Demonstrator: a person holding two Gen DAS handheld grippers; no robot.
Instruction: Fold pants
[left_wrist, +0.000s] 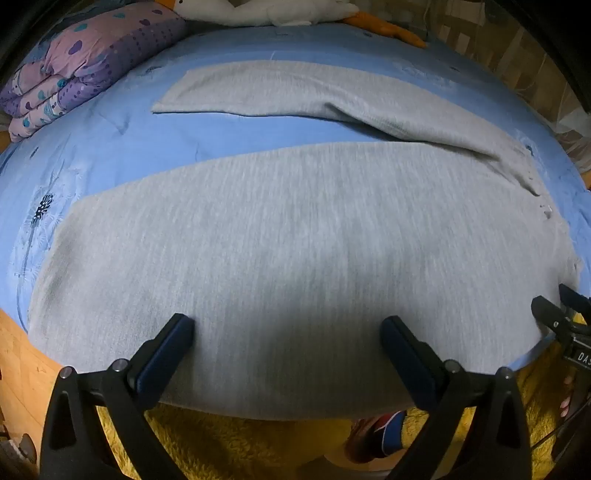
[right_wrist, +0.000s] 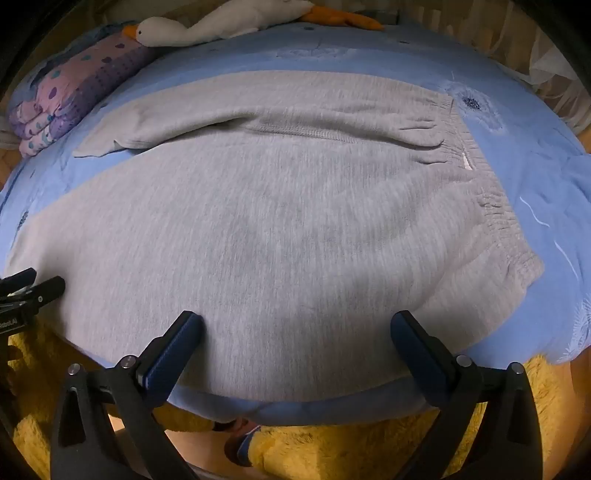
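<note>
We see one pair of grey pants (left_wrist: 295, 236) spread flat on a blue bed sheet (left_wrist: 110, 155), its two legs running away to the left and its elastic waistband (right_wrist: 495, 210) to the right. Our left tool (left_wrist: 288, 328) hangs over the near leg close to the bed's front edge, its two fingers wide apart with nothing between them. Our right tool (right_wrist: 295, 325) sits over the seat of the pants near the waistband, its two fingers just as wide apart and empty. Each tool shows at the edge of the other's view. At the far side of the bed lie one folded purple quilt (left_wrist: 74, 66) and one white plush goose (right_wrist: 207, 26).
</note>
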